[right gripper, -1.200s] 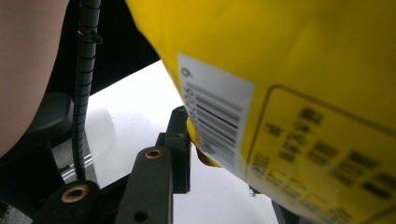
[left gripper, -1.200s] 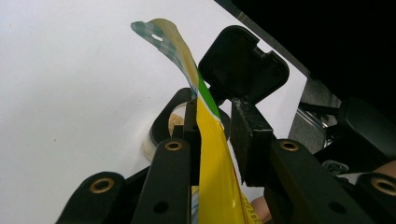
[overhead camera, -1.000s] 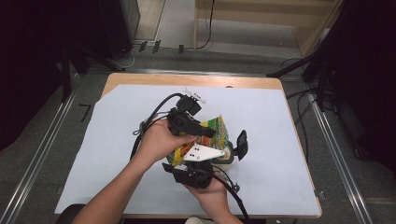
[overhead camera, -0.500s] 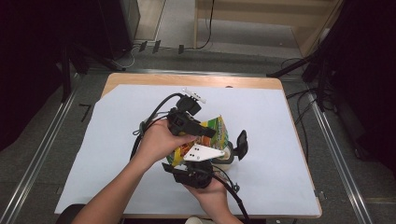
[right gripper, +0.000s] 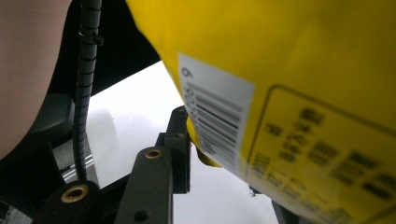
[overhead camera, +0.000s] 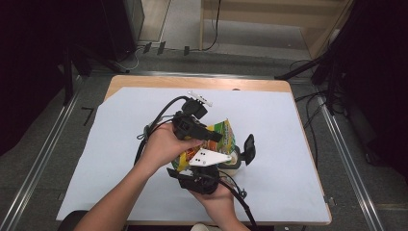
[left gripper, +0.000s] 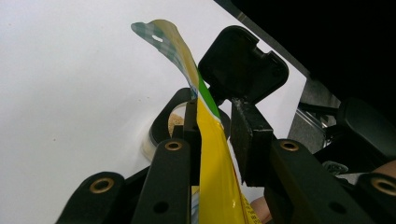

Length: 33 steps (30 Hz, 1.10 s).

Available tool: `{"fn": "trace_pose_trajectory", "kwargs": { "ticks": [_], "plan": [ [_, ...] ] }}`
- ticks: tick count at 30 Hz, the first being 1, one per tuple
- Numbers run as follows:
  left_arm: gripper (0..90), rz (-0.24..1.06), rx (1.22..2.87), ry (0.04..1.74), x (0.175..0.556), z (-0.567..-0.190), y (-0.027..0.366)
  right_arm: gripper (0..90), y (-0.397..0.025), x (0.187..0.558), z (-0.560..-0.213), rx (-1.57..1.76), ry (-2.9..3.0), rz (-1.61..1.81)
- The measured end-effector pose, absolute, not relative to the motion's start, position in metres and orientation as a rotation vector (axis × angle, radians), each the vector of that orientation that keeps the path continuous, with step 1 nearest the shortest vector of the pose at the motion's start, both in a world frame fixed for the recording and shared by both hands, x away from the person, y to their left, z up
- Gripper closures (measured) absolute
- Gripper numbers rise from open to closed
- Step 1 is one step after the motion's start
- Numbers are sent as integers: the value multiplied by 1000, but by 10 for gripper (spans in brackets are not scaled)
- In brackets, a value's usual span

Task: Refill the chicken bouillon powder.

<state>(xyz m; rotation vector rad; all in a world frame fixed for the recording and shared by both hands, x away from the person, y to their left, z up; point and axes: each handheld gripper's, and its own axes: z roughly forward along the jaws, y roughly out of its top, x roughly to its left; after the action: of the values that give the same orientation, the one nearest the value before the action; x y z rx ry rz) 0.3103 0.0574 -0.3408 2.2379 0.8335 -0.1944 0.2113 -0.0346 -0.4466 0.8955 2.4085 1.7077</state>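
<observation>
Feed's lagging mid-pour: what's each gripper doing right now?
Left gripper: shut on the yellow-and-green plastic snack pouch, near its top edge.
Right gripper: shut on the same pouch's lower corner.

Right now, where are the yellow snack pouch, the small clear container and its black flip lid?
yellow snack pouch (left gripper: 212, 158): left gripper view, side panel between the jaws.
small clear container (left gripper: 152, 145): left gripper view, left wall.
black flip lid (left gripper: 243, 67): left gripper view, its underside.

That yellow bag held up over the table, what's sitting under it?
Under the yellow bag sits a small open container with its black lid flipped back and tan powder inside. The bag hides most of it.
</observation>
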Motion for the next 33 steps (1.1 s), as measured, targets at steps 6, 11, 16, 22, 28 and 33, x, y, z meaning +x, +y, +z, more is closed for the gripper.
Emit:
{"fn": "trace_pose_trajectory", "kwargs": {
  "ticks": [6, 11, 16, 22, 28, 33],
  "plan": [
    [768, -196, 2239, 834, 310, -341, 57, 686, -34, 210, -445, 899, 2410, 1720],
    [769, -195, 2241, 835, 310, -341, 57, 685, -34, 209, -445, 908, 2410, 1721],
    [769, -198, 2239, 835, 310, -341, 57, 685, -34, 209, -445, 910, 2411, 1721],
    [769, -198, 2241, 836, 310, -342, 57, 685, -34, 209, -445, 911, 2412, 1721],
    [769, -199, 2241, 835, 311, -342, 57, 685, -34, 209, -445, 906, 2413, 1718],
    [768, -203, 2243, 832, 311, -342, 57, 684, -33, 208, -445, 904, 2410, 1716]
  ]
}}
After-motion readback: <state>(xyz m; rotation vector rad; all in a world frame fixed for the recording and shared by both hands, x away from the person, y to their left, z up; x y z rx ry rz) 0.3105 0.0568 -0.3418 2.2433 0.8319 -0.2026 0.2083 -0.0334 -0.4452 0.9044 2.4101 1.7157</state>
